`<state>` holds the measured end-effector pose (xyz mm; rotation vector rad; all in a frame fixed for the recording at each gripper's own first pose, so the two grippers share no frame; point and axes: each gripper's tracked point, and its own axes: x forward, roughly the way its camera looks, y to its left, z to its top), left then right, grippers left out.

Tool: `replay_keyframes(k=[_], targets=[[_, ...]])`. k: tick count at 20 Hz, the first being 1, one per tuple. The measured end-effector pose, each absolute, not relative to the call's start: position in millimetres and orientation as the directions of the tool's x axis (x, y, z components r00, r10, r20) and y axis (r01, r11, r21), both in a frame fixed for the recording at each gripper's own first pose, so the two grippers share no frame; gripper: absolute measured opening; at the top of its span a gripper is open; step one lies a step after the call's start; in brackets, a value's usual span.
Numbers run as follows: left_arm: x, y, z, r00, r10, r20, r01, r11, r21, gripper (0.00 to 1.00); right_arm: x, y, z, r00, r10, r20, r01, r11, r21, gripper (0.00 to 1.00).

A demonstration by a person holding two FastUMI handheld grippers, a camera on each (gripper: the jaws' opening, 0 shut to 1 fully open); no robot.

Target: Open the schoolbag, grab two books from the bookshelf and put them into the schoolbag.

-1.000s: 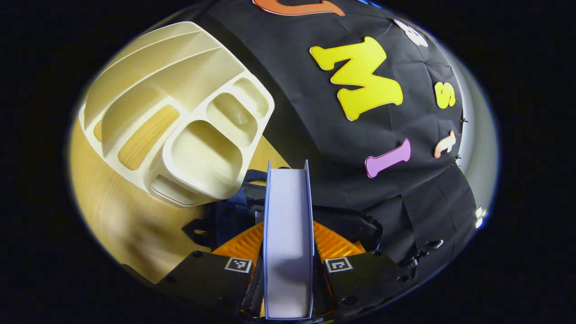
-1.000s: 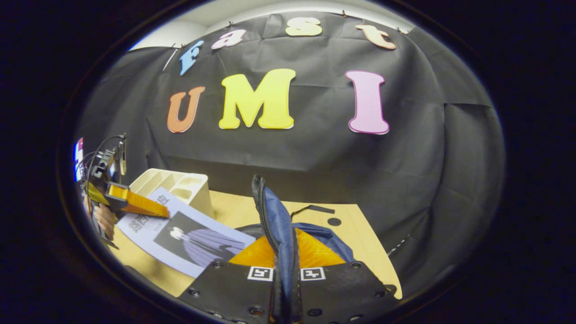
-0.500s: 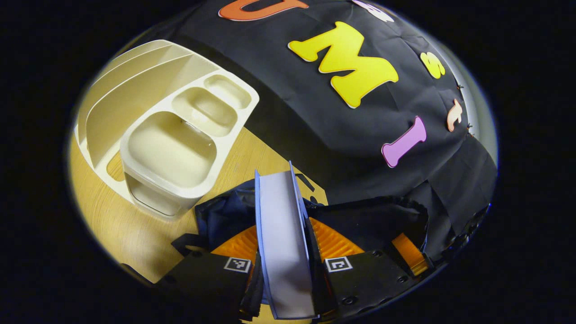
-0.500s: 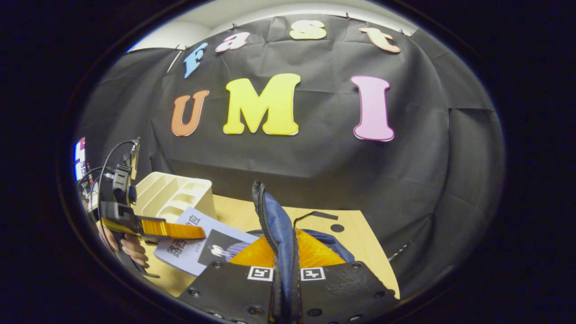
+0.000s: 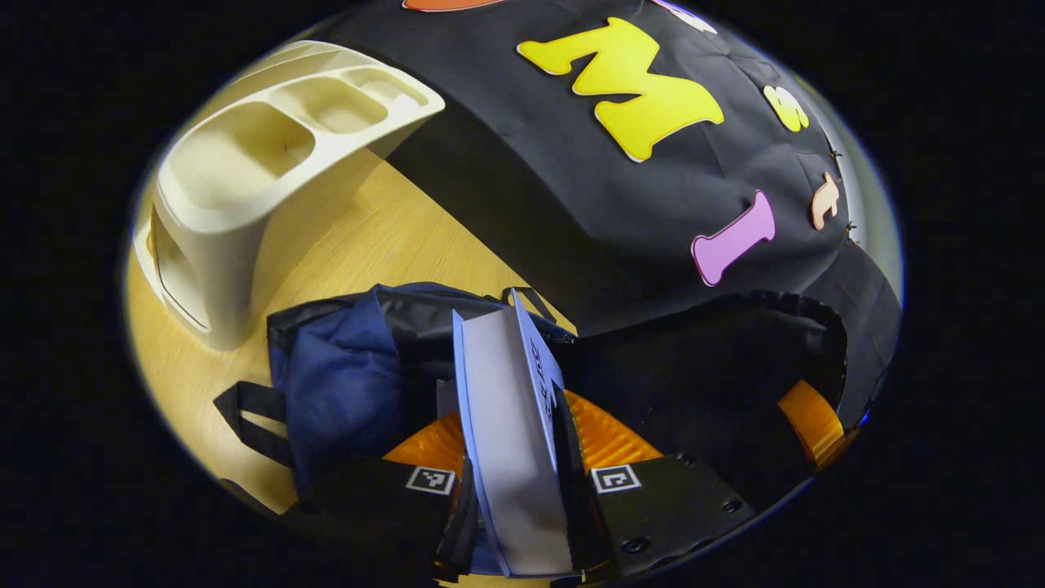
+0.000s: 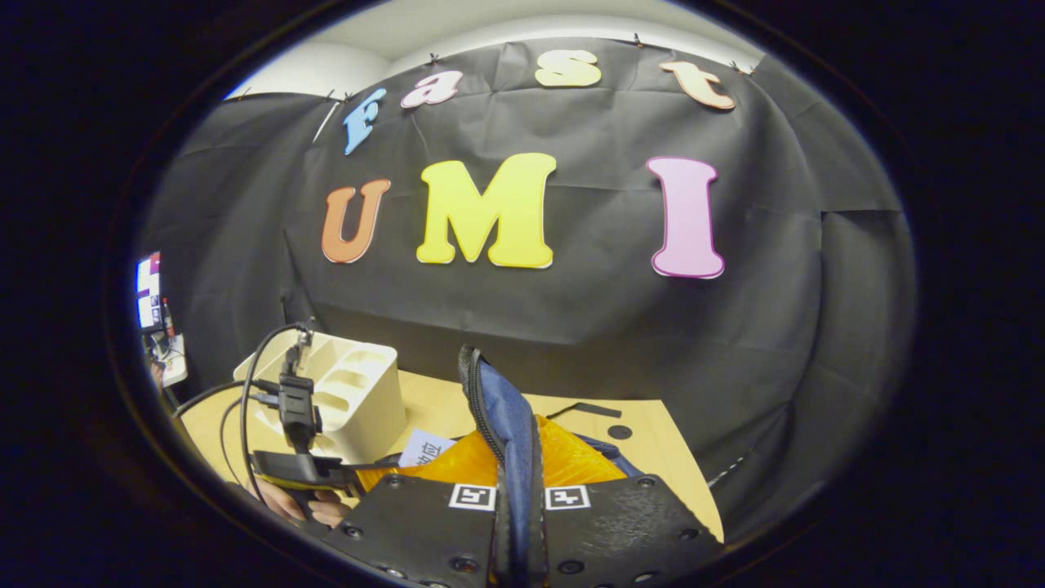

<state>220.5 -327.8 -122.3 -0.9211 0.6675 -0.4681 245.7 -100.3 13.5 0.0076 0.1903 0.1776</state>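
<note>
Wooden tabletop (image 5: 359, 229) carries the open schoolbag (image 5: 351, 384). Its mouth takes a book (image 5: 510, 441) clamped by the left gripper (image 5: 522, 482), while the right gripper (image 6: 518, 490) pinches the bag's flap (image 6: 498, 400). Keep the flap lifted and slide the book straight down; the bookshelf (image 5: 245, 180) stands just beside.

Left gripper view close above the schoolbag (image 5: 343, 384), right gripper view level; shared: bookshelf (image 5: 245, 155).

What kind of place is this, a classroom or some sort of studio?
Probably a small recording booth: a wooden table backed by black cloth, with a cream bookshelf, a blue schoolbag and cabled handheld grippers.
</note>
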Motion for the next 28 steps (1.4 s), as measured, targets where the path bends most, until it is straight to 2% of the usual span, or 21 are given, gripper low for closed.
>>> replay_keyframes(k=[8,12,13,14,15,17,19,22,27,28], targets=[[227.3,-385.9,-124.5,0.702,-0.648,-0.297,0.108,0.508,-0.855,0.46,246.8,-110.4,25.4,0.971,0.185,-0.151,-0.181,0.983,0.037,0.07],[233.1,-385.8,-132.1,0.727,-0.616,-0.305,0.145,0.571,-0.808,0.49,249.8,-118.6,19.4,0.971,0.186,-0.151,-0.176,0.982,0.075,0.07],[236.2,-380.2,-140.6,0.74,-0.58,-0.342,0.139,0.628,-0.765,0.53,249.6,-120.1,15.9,0.969,0.187,-0.159,-0.175,0.981,0.086,0.07],[239.9,-372.2,-160.1,0.735,-0.522,-0.432,0.122,0.729,-0.674,0.58,249.0,-120.8,13.3,0.967,0.191,-0.166,-0.177,0.98,0.094,0.07],[234.2,-364.4,-163.2,0.728,-0.525,-0.441,0.142,0.744,-0.652,0.77,249.8,-122.6,11.0,0.967,0.187,-0.171,-0.172,0.98,0.099,0.07],[238.9,-367.1,-161.7,0.718,-0.533,-0.447,0.158,0.75,-0.642,0.89,247.9,-126.4,8.5,0.967,0.181,-0.179,-0.164,0.981,0.107,0.08],[241.2,-364.1,-161.8,0.708,-0.529,-0.468,0.174,0.773,-0.611,0.92,248.7,-131.5,6.9,0.969,0.162,-0.185,-0.145,0.984,0.103,0.08],[237.5,-344.2,-169.1,0.705,-0.459,-0.541,0.198,0.859,-0.472,1.0,248.9,-133.3,1.3,0.968,0.142,-0.205,-0.126,0.988,0.091,0.08],[231.6,-318.4,-155.0,0.744,-0.431,-0.51,0.213,0.877,-0.43,1.0,248.7,-134.1,0.2,0.973,0.117,-0.2,-0.099,0.99,0.099,0.06],[227.7,-311.9,-155.1,0.746,-0.426,-0.512,0.21,0.88,-0.426,1.0,250.2,-133.4,-4.6,0.971,0.113,-0.211,-0.093,0.99,0.104,0.08]])
